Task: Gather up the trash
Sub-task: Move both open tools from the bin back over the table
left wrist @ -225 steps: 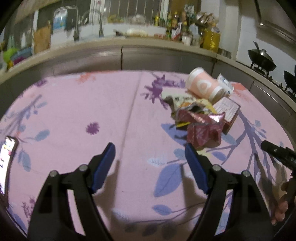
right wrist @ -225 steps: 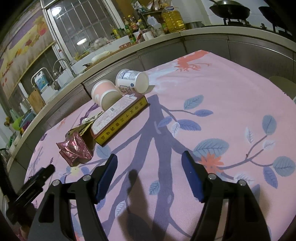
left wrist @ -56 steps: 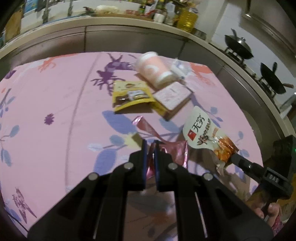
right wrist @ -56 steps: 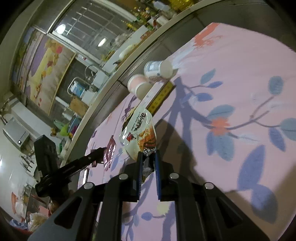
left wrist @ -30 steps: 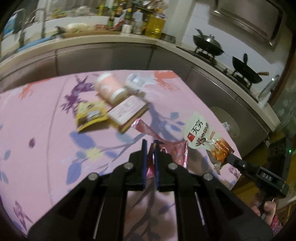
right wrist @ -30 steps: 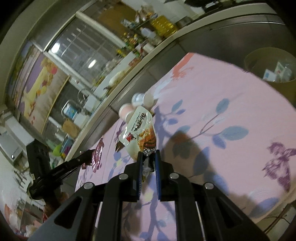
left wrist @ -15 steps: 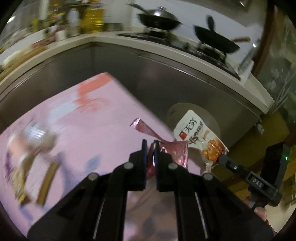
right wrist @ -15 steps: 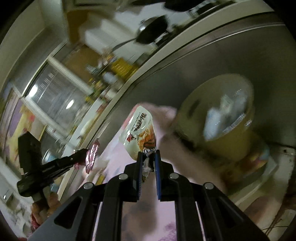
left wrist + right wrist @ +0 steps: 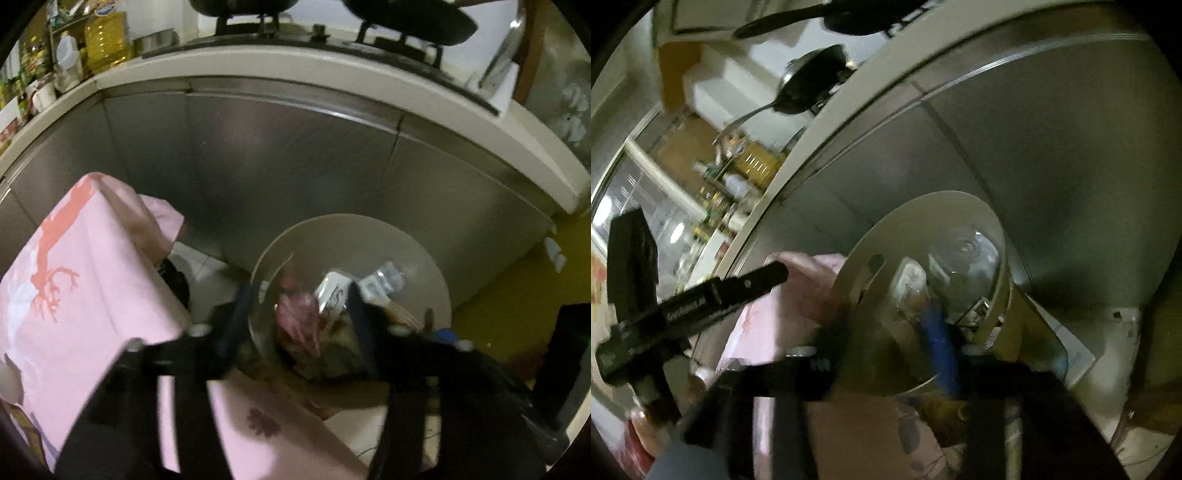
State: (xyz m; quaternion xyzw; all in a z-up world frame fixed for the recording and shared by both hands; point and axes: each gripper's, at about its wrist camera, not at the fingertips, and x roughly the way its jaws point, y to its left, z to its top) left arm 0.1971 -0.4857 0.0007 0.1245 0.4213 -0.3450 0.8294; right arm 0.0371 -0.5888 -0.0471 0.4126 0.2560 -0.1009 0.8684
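Note:
A round beige trash bin [image 9: 417, 251] stands on the floor by the steel cabinets, off the table's corner. My left gripper [image 9: 299, 314] is open right above its mouth; the pink foil wrapper [image 9: 297, 319] hangs between the spread fingers, free of both, over the trash inside. My right gripper [image 9: 886, 332] is open over the same bin [image 9: 879, 254]; the white snack pouch [image 9: 908, 284] lies inside it beside a clear plastic piece [image 9: 964, 258]. The left gripper's body [image 9: 694, 299] shows at the left of the right wrist view.
The pink flowered tablecloth [image 9: 74, 295] ends at a corner just left of the bin. Steel cabinet fronts [image 9: 295, 166] and a counter with woks [image 9: 406, 14] stand behind. A yellow floor [image 9: 517, 295] lies to the right. A pink cup's edge [image 9: 7, 376] shows far left.
Both grippers swung from the table to over the bin and opened. The pink wrapper and the white pouch, held half a second ago, have been let go into it.

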